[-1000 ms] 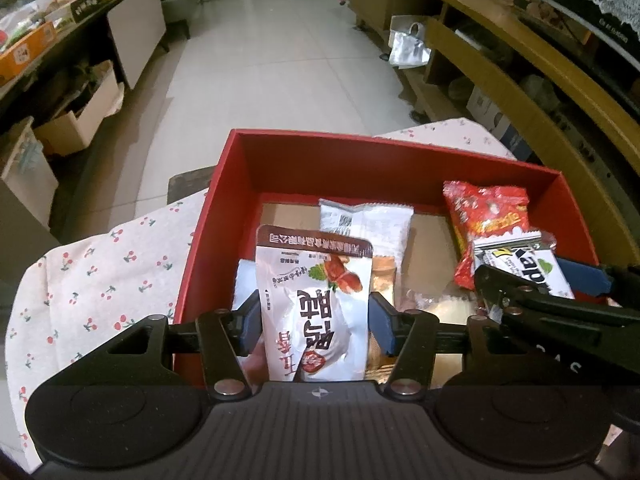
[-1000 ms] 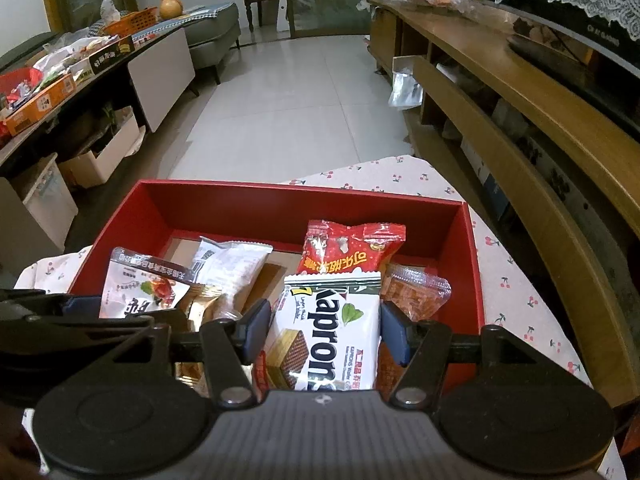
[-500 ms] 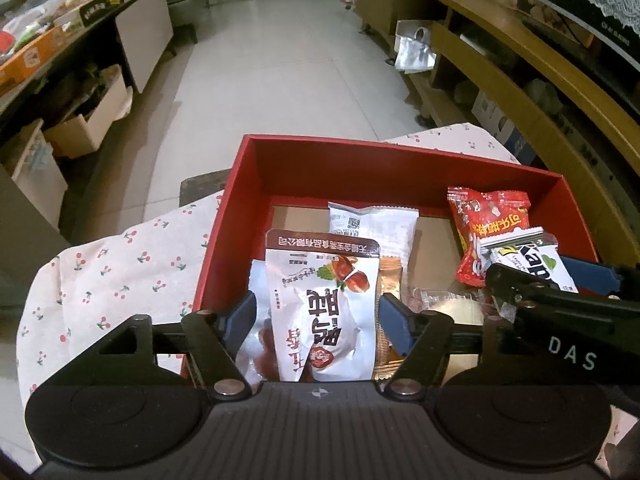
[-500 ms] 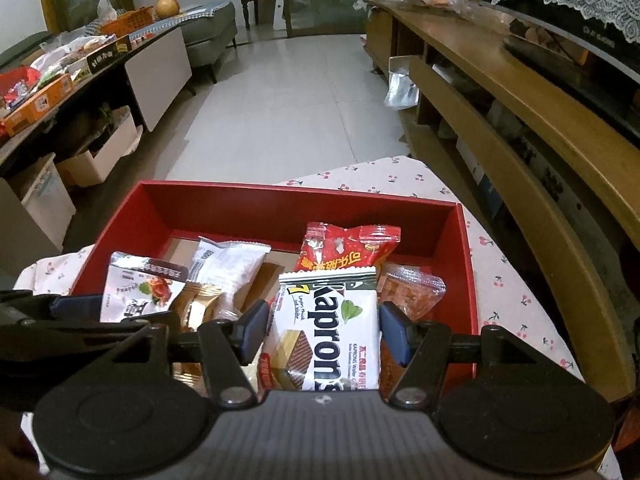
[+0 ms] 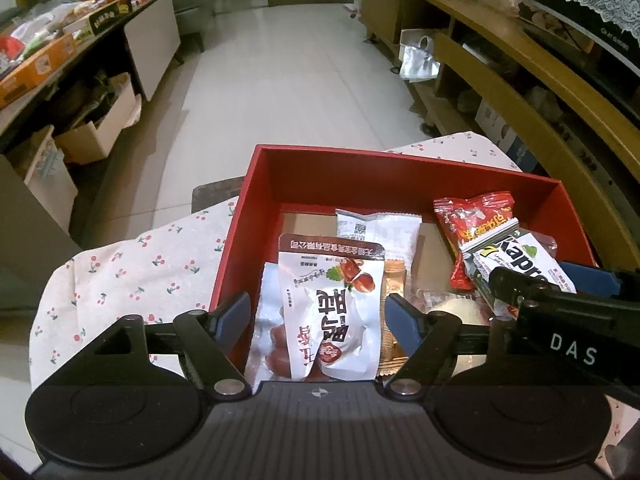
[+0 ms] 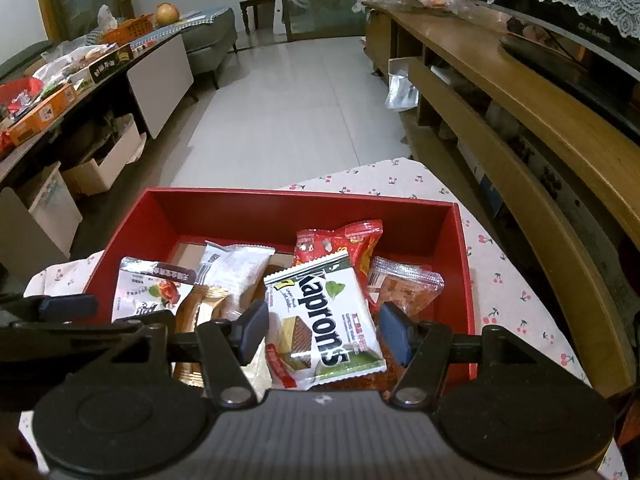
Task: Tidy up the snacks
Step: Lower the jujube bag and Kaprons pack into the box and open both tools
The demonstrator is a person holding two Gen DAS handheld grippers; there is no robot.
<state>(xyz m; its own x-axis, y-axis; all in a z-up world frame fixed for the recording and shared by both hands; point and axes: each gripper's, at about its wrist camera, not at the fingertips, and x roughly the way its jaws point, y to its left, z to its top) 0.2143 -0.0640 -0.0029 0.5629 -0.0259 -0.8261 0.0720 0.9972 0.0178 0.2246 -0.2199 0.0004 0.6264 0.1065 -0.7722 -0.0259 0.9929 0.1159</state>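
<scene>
A red box [image 5: 400,168] [image 6: 280,206] on a cherry-print cloth holds several snack packs. My left gripper [image 5: 318,314] is open above the box's near left side; a white date pack [image 5: 332,312] lies loose between its fingers. My right gripper [image 6: 322,326] is open over the near right side; a white Kaprons wafer pack [image 6: 324,320] [image 5: 516,264] lies between its fingers on a red pack [image 6: 340,240]. A white sachet [image 5: 378,232] and a clear orange pack [image 6: 404,284] also lie in the box.
The cherry-print cloth [image 5: 140,264] [image 6: 512,280] covers the small table under the box. A wooden shelf unit [image 6: 520,128] runs along the right. A cluttered counter with boxes [image 5: 48,60] stands at the left. Tiled floor [image 5: 280,80] lies beyond.
Both grippers have opened, letting go of the date pack and the Kaprons pack, and have drawn back and up from the box. Both packs now rest in the box.
</scene>
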